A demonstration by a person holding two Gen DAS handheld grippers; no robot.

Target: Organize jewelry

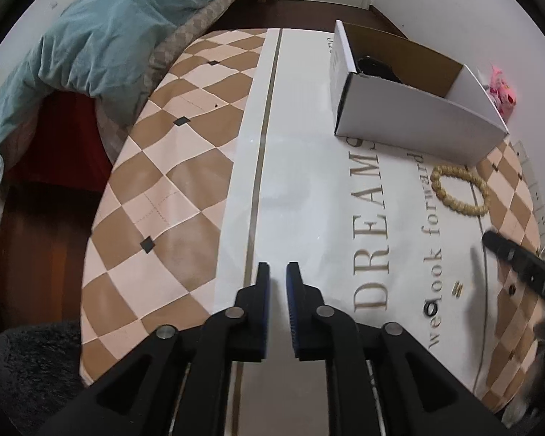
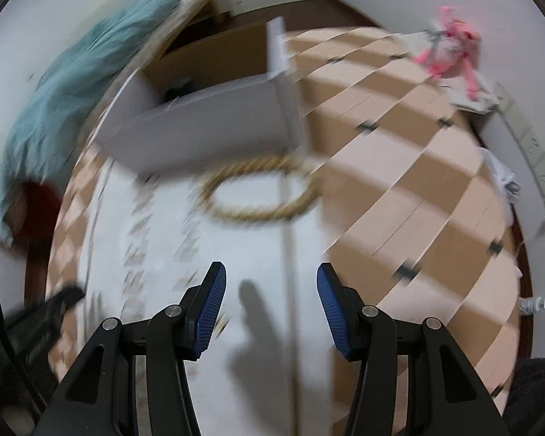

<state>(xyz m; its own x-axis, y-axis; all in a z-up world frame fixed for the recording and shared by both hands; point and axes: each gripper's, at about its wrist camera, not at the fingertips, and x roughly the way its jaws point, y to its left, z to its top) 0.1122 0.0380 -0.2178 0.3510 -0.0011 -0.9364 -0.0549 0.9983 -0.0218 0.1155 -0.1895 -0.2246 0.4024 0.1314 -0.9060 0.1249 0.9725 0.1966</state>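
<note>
1. Here, the left gripper (image 1: pixel 278 272) has its jaws nearly together, a thin gap between the blue pads, nothing in it.
2. The right gripper (image 2: pixel 270 283) stands about half open and empty above the white strip of the tablecloth (image 1: pixel 170 181).
3. The bead bracelet (image 1: pixel 458 190) lies flat on the cloth ahead of the right gripper, just beside the open white box (image 1: pixel 418 116).
4. Something dark sits inside the box; I cannot tell what.
</note>
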